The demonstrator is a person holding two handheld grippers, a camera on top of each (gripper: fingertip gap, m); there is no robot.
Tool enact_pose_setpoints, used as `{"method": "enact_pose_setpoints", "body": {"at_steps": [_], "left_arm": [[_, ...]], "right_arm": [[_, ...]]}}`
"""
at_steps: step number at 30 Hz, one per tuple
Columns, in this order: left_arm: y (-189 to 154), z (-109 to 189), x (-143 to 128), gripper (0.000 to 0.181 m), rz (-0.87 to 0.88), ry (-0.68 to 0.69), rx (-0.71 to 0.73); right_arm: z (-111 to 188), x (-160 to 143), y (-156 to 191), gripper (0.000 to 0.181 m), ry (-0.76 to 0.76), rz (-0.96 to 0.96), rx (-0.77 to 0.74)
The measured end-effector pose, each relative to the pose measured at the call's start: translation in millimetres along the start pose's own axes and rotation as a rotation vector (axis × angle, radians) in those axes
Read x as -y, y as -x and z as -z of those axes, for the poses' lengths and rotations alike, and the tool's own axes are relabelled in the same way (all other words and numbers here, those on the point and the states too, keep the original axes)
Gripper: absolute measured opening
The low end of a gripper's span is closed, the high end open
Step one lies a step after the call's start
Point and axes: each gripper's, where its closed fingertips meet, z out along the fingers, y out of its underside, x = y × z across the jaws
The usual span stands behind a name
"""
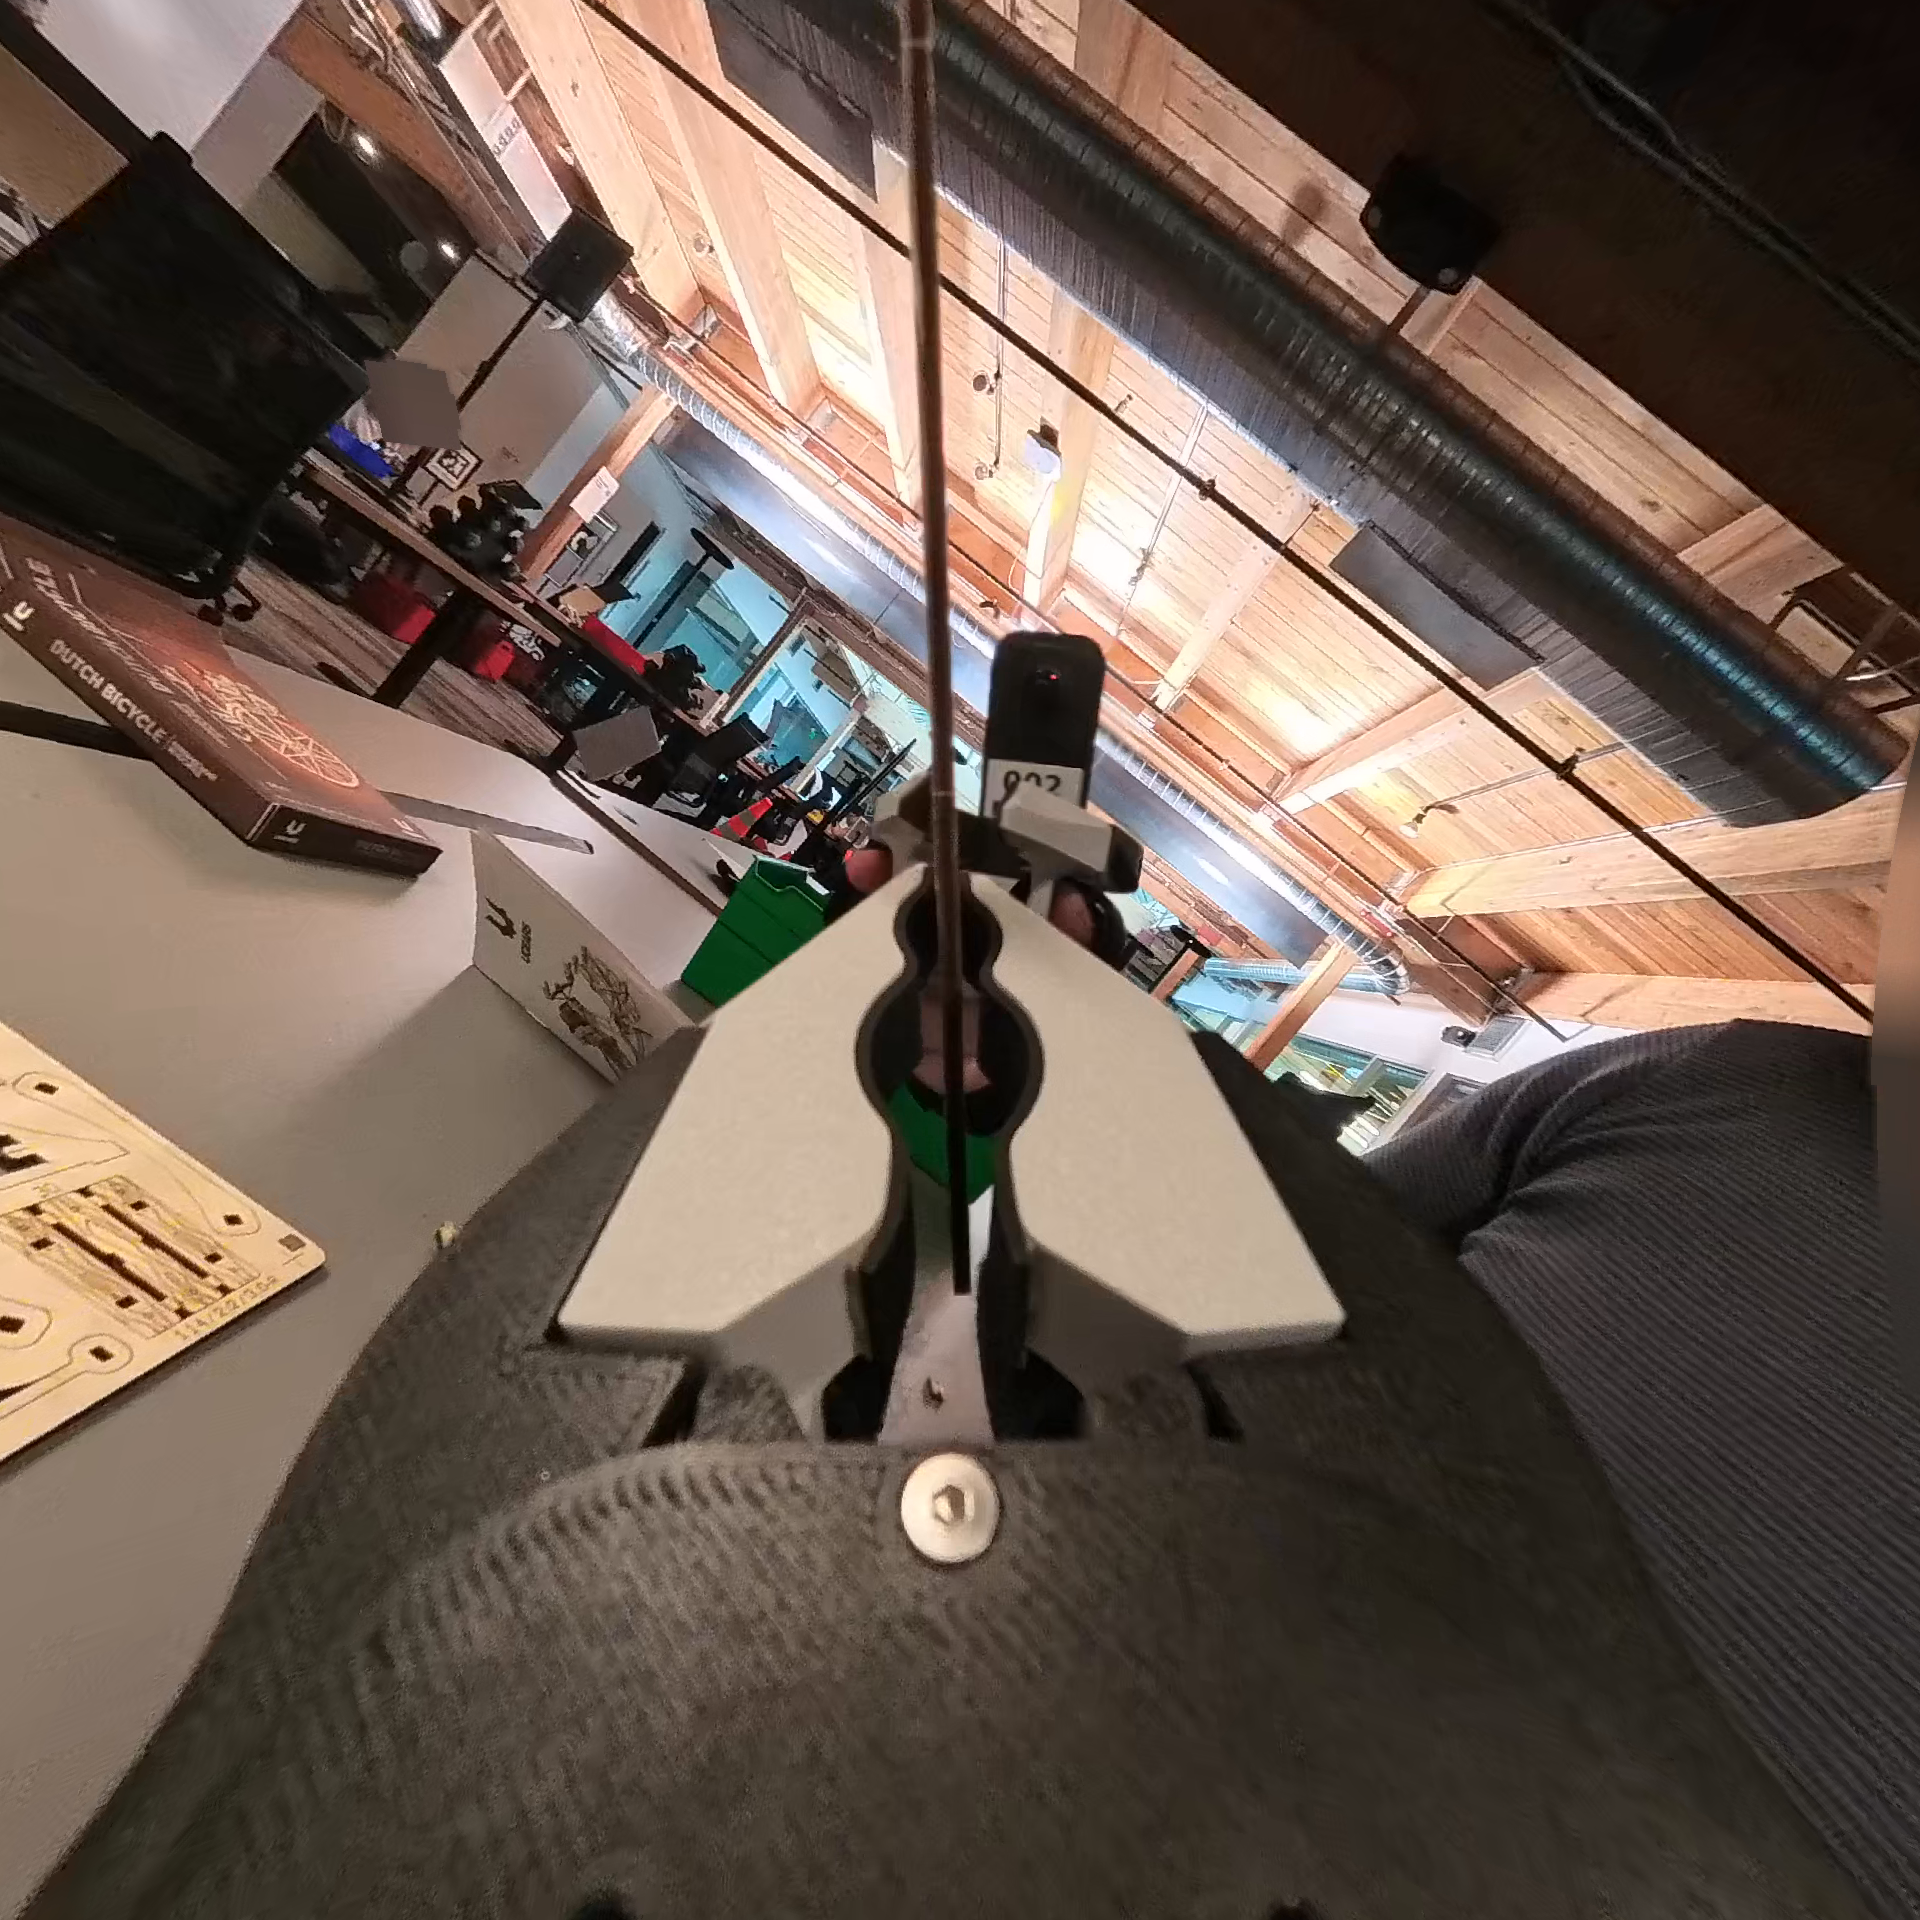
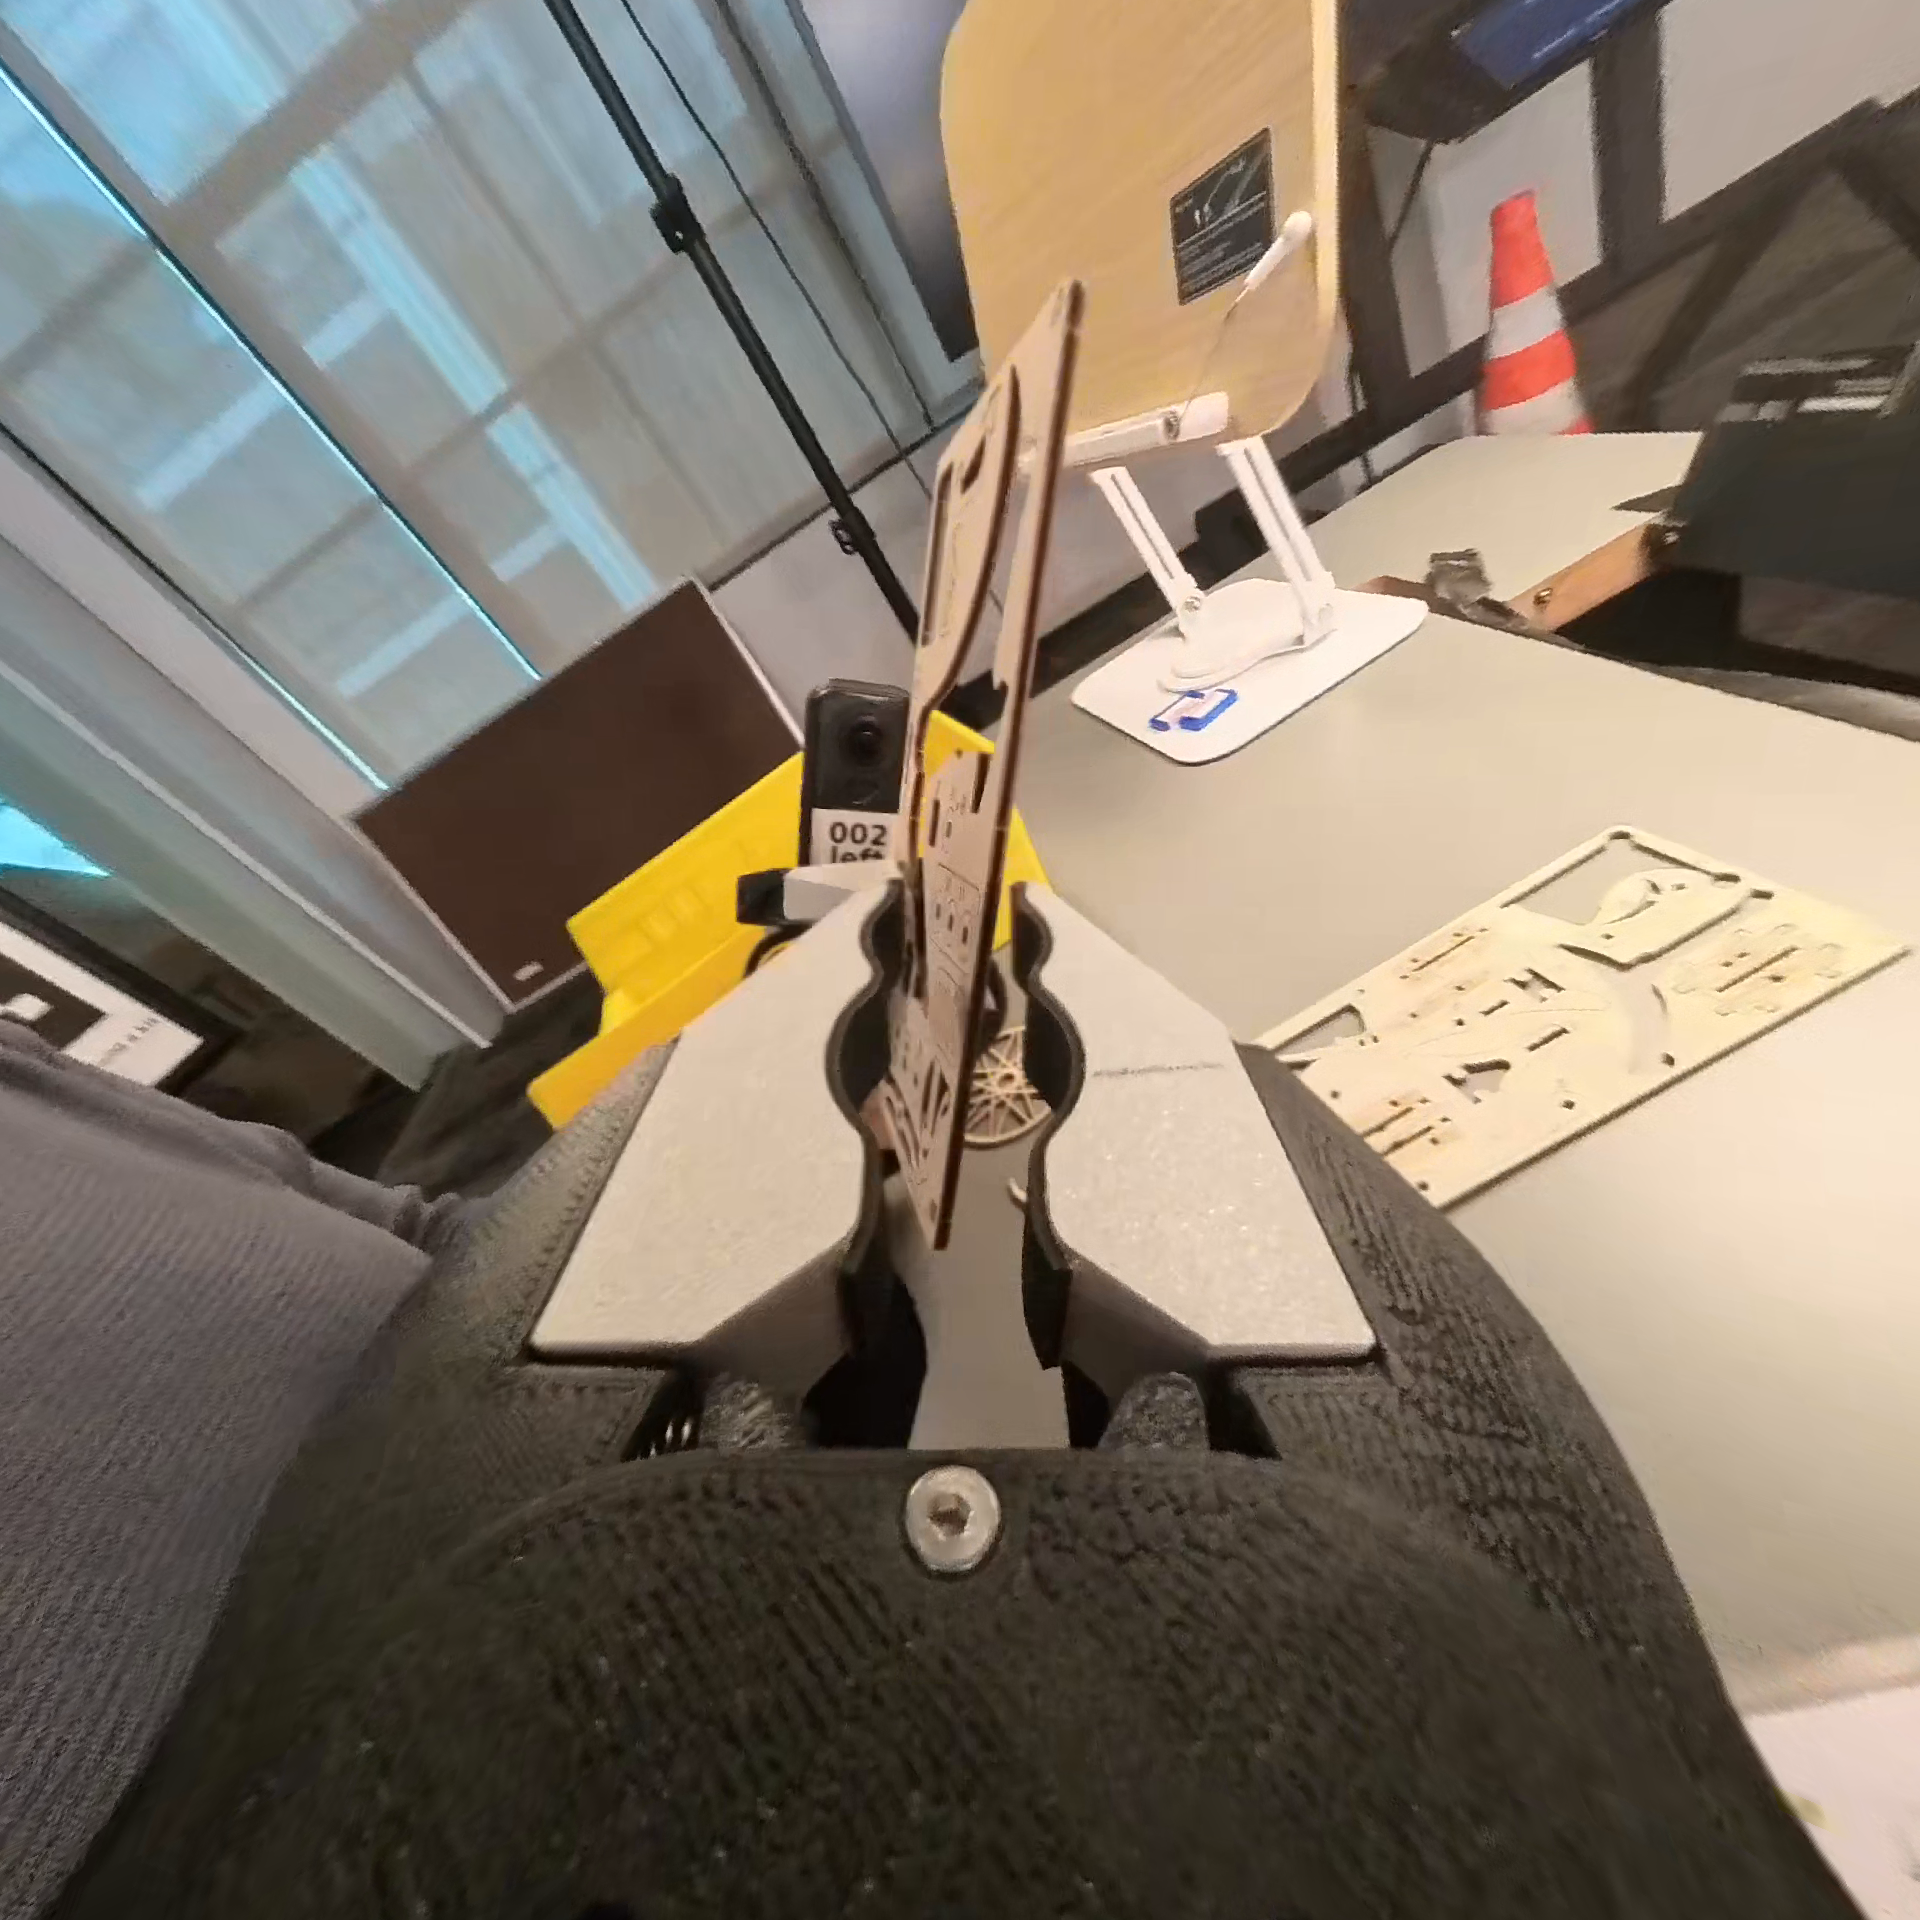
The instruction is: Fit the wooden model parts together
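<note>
My left gripper (image 1: 943,883) is shut on a thin wooden parts sheet (image 1: 935,520), seen edge-on as a dark line running up out of the frame. My right gripper (image 2: 951,902) is shut on the same wooden sheet (image 2: 997,582), which shows laser-cut slots and stands tilted up between the jaws. The two grippers face each other across the sheet. The right gripper (image 1: 1023,831), with a green body, shows just beyond my left fingers. The left gripper (image 2: 821,894), with a yellow body, shows just beyond my right fingers. A small round wooden gear (image 2: 1003,1096) lies below on the table.
A second wooden parts sheet (image 2: 1558,997) lies flat on the grey table (image 2: 1351,790); it also shows in the left wrist view (image 1: 125,1226). A dark kit box (image 1: 208,707) and a white box (image 1: 561,966) stand nearby. A white book stand (image 2: 1247,655), a black case (image 2: 1818,540) and grey sleeves (image 1: 1662,1247) are around. Only a small space, under 4 cm, lies between the two pairs of fingers. The small round wooden gear (image 2: 1003,1096) is about equally far from each gripper, around 20 cm.
</note>
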Motion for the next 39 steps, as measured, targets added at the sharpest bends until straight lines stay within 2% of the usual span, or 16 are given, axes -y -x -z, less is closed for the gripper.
{"method": "enact_pose_setpoints", "body": {"at_steps": [2,4,7,9,15,19,21,23,26,29,33,36,39], "left_arm": [[-1,-1,-3,0.001,0.000,0.012,-0.007],[0,-3,-5,0.001,-0.004,0.026,-0.003],[-1,-4,-7,0.001,-0.001,0.032,-0.006],[0,-4,-6,0.002,0.014,0.026,-0.003],[4,-3,-2,0.010,0.002,-0.006,0.029],[-5,-5,-2,0.019,0.018,-0.007,-0.027],[-6,-6,-5,0.016,0.029,0.005,-0.037],[-3,-6,-6,0.001,0.023,0.014,-0.016],[1,-6,-7,0.002,0.025,0.026,0.007],[7,-5,-7,0.002,0.047,0.028,0.033],[11,-6,-12,0.002,0.086,0.052,0.038],[11,-11,-22,0.001,0.103,0.096,0.026],[7,-19,-38,0.001,0.108,0.176,-0.001]], "right_arm": [[-2,0,-2,0.024,-0.009,-0.014,0.002],[-3,-2,-3,0.021,-0.003,-0.018,0.005],[-5,-3,-1,0.005,-0.003,-0.027,0.021],[-5,-2,1,0.002,-0.009,-0.049,0.040],[-7,-7,1,0.000,0.008,-0.113,0.068],[-10,-12,4,0.000,0.025,-0.188,0.108],[-12,-15,5,0.000,0.031,-0.215,0.121],[-13,-16,5,0.000,0.030,-0.218,0.127],[-11,-15,2,0.006,0.005,-0.160,0.090],[8,0,-6,0.033,-0.136,-0.053,-0.013],[64,11,-20,0.033,-0.323,0.058,-0.207],[83,-2,-24,0.033,-0.311,0.007,-0.247],[70,-21,-20,0.033,-0.219,-0.070,-0.207]]}}
